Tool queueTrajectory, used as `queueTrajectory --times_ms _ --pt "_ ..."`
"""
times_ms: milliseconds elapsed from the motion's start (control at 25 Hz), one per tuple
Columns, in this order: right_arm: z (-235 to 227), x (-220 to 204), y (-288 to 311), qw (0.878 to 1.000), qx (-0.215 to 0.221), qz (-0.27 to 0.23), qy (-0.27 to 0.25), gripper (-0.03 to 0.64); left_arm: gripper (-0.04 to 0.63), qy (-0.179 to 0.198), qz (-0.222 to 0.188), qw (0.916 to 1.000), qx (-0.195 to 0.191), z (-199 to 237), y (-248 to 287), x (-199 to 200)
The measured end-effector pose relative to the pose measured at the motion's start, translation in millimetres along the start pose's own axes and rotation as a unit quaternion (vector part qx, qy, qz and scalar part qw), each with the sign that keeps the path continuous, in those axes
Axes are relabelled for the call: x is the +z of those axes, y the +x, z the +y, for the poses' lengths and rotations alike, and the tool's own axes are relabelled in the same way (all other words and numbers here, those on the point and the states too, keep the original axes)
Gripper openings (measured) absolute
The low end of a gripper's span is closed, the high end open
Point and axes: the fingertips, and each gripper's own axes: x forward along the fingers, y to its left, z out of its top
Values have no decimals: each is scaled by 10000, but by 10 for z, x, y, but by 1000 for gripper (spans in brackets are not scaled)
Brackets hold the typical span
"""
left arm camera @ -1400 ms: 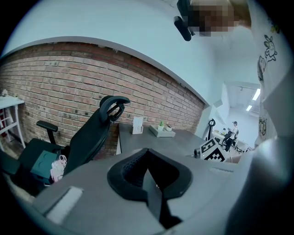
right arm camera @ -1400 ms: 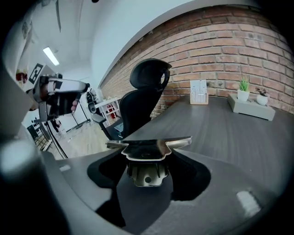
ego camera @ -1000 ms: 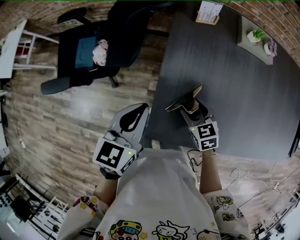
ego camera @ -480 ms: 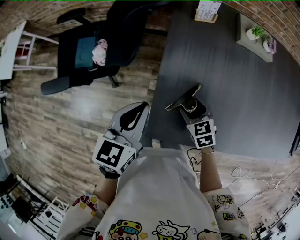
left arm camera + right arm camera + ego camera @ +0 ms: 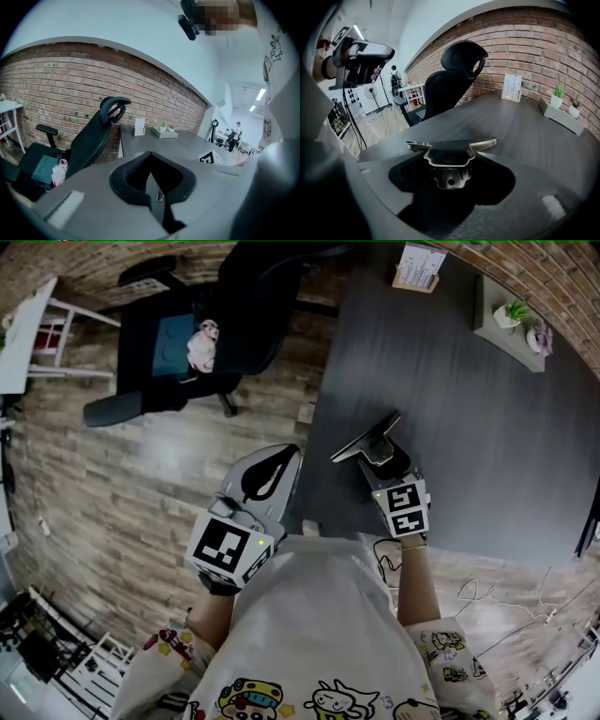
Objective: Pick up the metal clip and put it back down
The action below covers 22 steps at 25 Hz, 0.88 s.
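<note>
My right gripper [image 5: 379, 452], low in the middle of the head view, is clenched on the metal clip [image 5: 449, 150]. Its folded body sits between my two jaws and its flat wings spread left and right past their tips. The clip is over the near left part of the dark table [image 5: 487, 418]; whether it touches the top I cannot tell. My left gripper [image 5: 156, 185] has its jaws pressed together with nothing between them, and it hangs just left of the table's edge, over the wooden floor [image 5: 141, 474]. A black office chair [image 5: 178, 334] stands in the upper left of the head view. At the table's far end, upper right, a card stand [image 5: 418, 264] and a tray with small plants [image 5: 509, 322] sit near a brick wall [image 5: 534, 51]
</note>
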Motion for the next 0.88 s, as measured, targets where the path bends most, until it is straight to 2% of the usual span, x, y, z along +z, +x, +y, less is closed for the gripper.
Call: queueTrajectory --times_ms 360,880 --pt "-22 98 -44 9998 -77 -49 176 336 0 51 -13 10000 -39 42 5 41" --pt "-150 529 -360 9954 -526 -713 374 337 0 232 -184 9991 -295 49 26 194"
